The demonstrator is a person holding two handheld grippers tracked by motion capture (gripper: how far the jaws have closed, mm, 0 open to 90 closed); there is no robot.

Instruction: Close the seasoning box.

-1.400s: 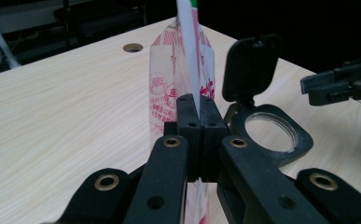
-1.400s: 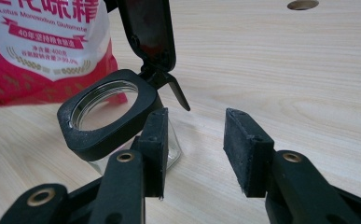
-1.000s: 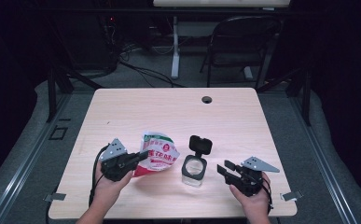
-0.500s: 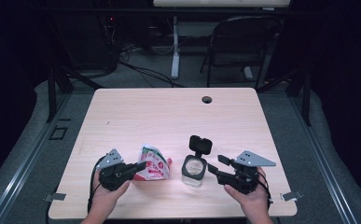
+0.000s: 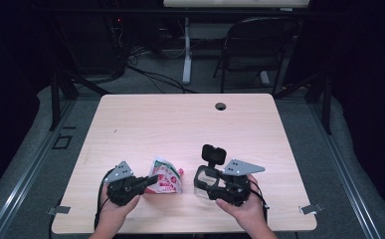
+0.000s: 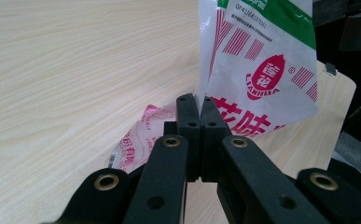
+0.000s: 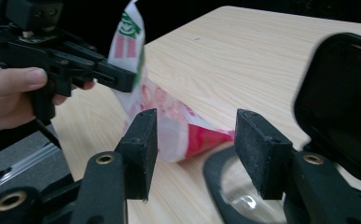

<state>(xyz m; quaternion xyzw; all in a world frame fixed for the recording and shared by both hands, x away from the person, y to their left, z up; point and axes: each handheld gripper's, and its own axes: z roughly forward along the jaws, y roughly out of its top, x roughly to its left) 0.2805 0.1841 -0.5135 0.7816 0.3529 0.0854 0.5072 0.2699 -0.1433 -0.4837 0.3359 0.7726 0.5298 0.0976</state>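
Seasoning bag (image 5: 166,177), red, white and green, is at the near edge of the table (image 5: 180,119), left of the middle. The left gripper (image 5: 150,180) has its jaws fully together on the thin edge of the bag; the left gripper view shows the film pinched between the two pads while the rest of the bag stands up and folds over. A second ago the bag was higher and more spread; now it is lower and nearer to the person.

The right gripper (image 5: 206,181) has moved left, from the near right side of the table to the small clear jar (image 5: 203,179) with its black flip lid (image 5: 213,153) standing open. Its jaws have just been opening and stand wide apart, one on each side of the jar, with nothing pressed between them.

It looks as if the bag is being brought to the jar for pouring. The right gripper probably has to steady the jar first.
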